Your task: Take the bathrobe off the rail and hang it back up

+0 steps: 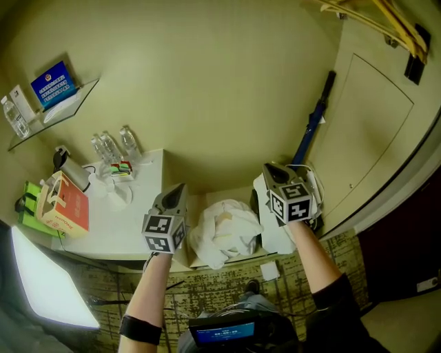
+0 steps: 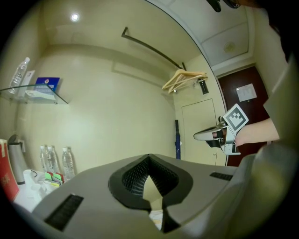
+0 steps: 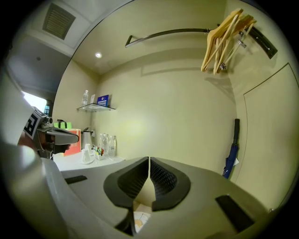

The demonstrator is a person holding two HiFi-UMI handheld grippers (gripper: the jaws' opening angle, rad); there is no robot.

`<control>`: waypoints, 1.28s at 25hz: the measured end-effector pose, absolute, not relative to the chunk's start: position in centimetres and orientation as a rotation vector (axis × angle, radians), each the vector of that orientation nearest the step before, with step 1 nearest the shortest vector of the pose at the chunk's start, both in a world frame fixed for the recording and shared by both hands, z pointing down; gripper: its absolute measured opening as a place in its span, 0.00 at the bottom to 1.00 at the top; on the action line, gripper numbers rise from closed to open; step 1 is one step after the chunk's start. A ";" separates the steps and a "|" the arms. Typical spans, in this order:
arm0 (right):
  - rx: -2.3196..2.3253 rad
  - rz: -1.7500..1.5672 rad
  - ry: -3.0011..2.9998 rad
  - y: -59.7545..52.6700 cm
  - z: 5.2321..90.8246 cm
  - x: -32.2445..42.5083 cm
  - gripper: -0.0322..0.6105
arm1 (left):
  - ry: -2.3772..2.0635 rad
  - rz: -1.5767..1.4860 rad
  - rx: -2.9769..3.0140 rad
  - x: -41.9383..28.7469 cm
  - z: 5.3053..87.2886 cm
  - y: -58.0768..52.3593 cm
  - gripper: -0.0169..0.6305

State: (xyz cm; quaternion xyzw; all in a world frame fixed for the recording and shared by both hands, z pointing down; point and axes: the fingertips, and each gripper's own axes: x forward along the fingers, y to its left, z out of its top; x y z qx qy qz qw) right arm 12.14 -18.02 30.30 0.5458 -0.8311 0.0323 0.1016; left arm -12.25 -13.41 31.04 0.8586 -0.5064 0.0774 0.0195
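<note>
Head view: left gripper (image 1: 180, 187) and right gripper (image 1: 269, 168) empty above the crumpled white bathrobe (image 1: 224, 233).
It lies at 6 o'clock on the low cream ledge (image 1: 198, 207); both pairs of fingers are pressed together. I'd spread one pair, pinch a thick fold, then lift toward the wooden hangers (image 1: 386, 19) at 1 o'clock.

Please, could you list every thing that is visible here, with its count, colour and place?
rail: one, metal, high on the wall
hangers: a few, wooden, at the rail's right end
umbrella: one, blue, in the corner
water bottles: three, clear, on the white counter
red box: one, counter's left edge
kettle: one, silver, beside the red box
blue box: one, on the glass shelf
white bundle: one, low between the grippers; bathrobe or not, unclear
left gripper: grey, shut, empty
right gripper: grey, shut, empty
forearms: two, below the grippers
</note>
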 end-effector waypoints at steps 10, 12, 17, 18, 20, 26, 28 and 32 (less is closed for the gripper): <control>1.561 0.134 -2.433 -20.2 33.7 13.3 0.10 | -1.580 0.331 2.661 -10.2 33.7 -15.4 0.03; 1.542 0.151 -2.438 -20.7 34.3 13.1 0.10 | -1.575 0.345 2.650 -9.6 34.5 -16.1 0.03; 1.488 0.174 -2.441 -22.9 36.7 13.3 0.10 | -1.563 0.382 2.627 -8.3 36.8 -17.9 0.03; 1.477 0.179 -2.444 -23.4 37.2 13.3 0.10 | -1.563 0.390 2.622 -8.1 37.2 -18.4 0.03; 1.449 0.201 -2.455 -24.2 38.2 13.1 0.10 | -1.557 0.415 2.613 -7.5 38.3 -19.1 0.05; 1.378 0.261 -2.431 -25.8 43.2 12.1 0.10 | -1.444 0.573 2.629 -4.9 42.8 -20.6 0.15; 1.372 0.292 -2.414 -26.0 44.8 11.4 0.10 | -1.364 0.639 2.641 -4.0 45.1 -21.2 0.20; 1.379 0.339 -2.344 -27.1 48.7 10.3 0.10 | -1.188 0.801 2.666 -3.0 50.7 -22.8 0.31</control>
